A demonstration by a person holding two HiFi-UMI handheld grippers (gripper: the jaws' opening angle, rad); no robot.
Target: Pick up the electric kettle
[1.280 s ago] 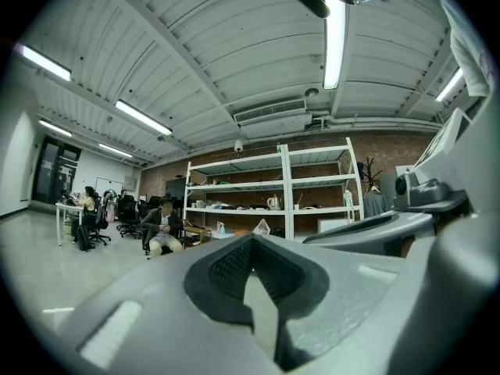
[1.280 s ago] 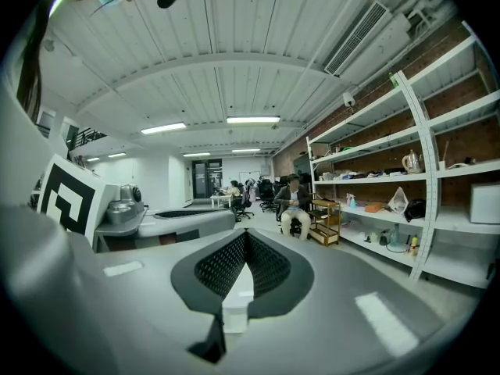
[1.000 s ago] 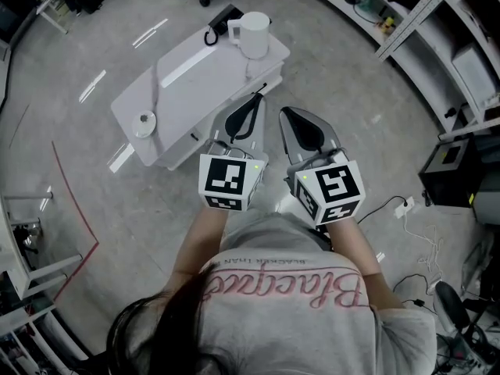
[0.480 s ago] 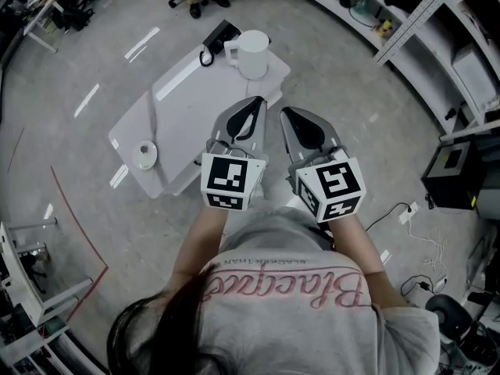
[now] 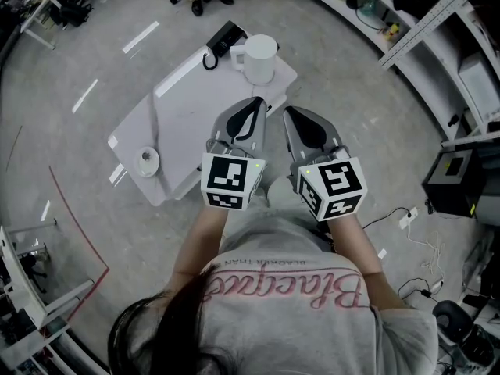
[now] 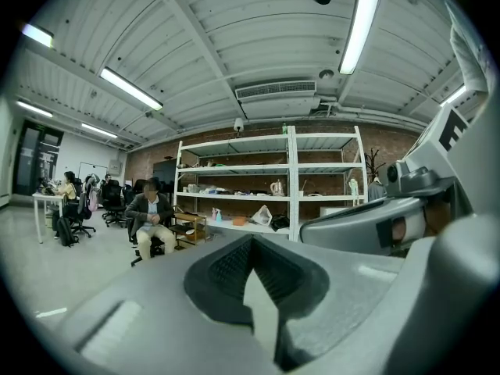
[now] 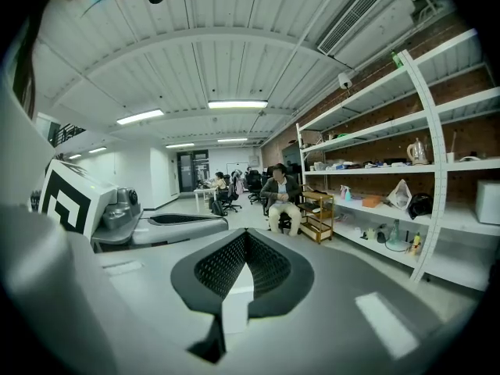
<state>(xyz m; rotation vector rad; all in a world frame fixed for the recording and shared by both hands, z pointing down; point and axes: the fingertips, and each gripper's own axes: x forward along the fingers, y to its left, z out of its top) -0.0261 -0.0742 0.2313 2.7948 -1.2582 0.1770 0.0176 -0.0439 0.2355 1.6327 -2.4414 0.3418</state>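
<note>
The white electric kettle [image 5: 259, 58] stands upright on the far right end of a white table [image 5: 187, 108], seen only in the head view. My left gripper [image 5: 252, 106] and right gripper [image 5: 289, 116] are held side by side in front of my chest, short of the kettle and above the table's near edge. Both are shut with nothing between the jaws. In the left gripper view the left gripper [image 6: 251, 248] points level at the room, and so does the right gripper [image 7: 246, 241] in its own view. Neither gripper view shows the kettle.
A black base with a cord [image 5: 221, 41] lies beside the kettle. A small round white object [image 5: 146, 161] sits at the table's left end. Metal shelving [image 5: 437, 22] stands to the right, and a black box [image 5: 457, 182] with cables is on the floor. A seated person [image 7: 280, 198] is far ahead.
The table and kettle have shifted slightly right and nearer in the head view as I moved. Both grippers kept their pose and stayed shut.
</note>
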